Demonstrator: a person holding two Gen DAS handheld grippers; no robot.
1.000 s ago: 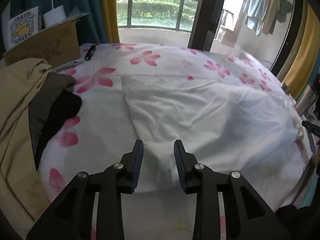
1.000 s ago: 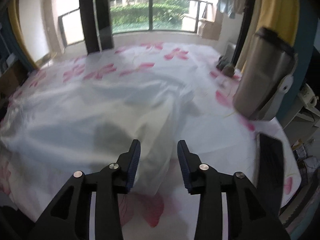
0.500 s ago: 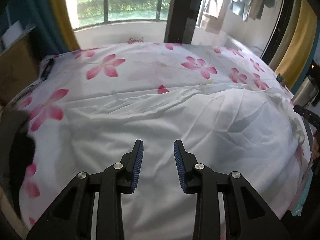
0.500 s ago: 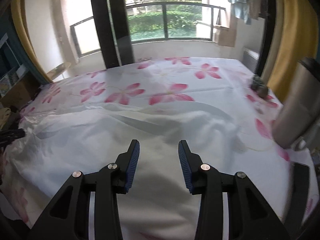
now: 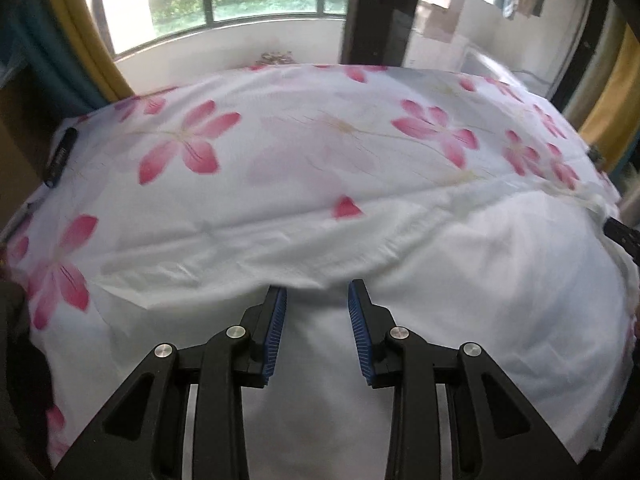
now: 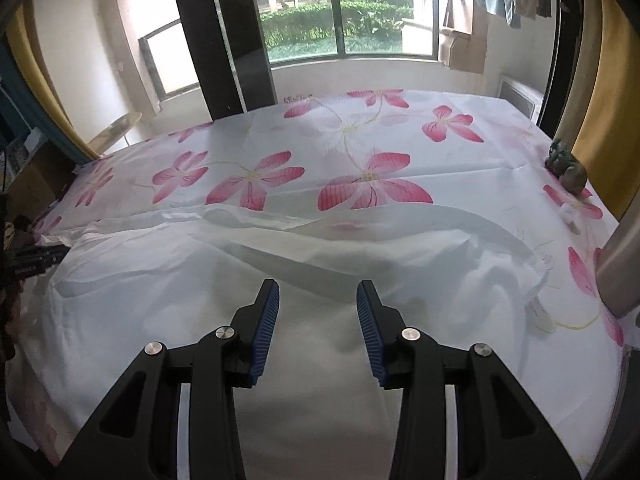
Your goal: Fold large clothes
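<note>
Garment (image 5: pixel 460 280) first: a large white piece, lying spread on the flowered sheet (image 5: pixel 320 140) with its long axis running side to side across my view. Its far edge is stretching left to right as a rumpled fold, and which end is the top I cannot tell from here.

I'm holding my left gripper (image 5: pixel 317 312) over the near part of the cloth, jaws parted, blue pads (image 5: pixel 276 332) bare, nothing between them. The white fabric is lying straight under and ahead of the fingertips, reaching away to the right more than to the left. Whether the tips are touching the cloth I cannot tell.

My right gripper (image 6: pixel 318 312) is sitting the same way: jaws spread wide, pads (image 6: pixel 370 336) gripping nothing, the garment (image 6: pixel 280 280) passing beneath and running out to both sides. A long raised crease is crossing just beyond the fingertips, slanting from upper left down toward the right. On this side the cloth is ending in a bunched edge near a metal canister (image 6: pixel 622 264) at the right border.

A dark marker (image 5: pixel 60 158) is lying at the sheet's far left edge, well apart from the garment. A small dark figure (image 6: pixel 568 168) is resting at the far right edge, also well apart. The other gripper's tip (image 6: pixel 36 260) is showing at the left of the right view, right at the cloth's edge.
</note>
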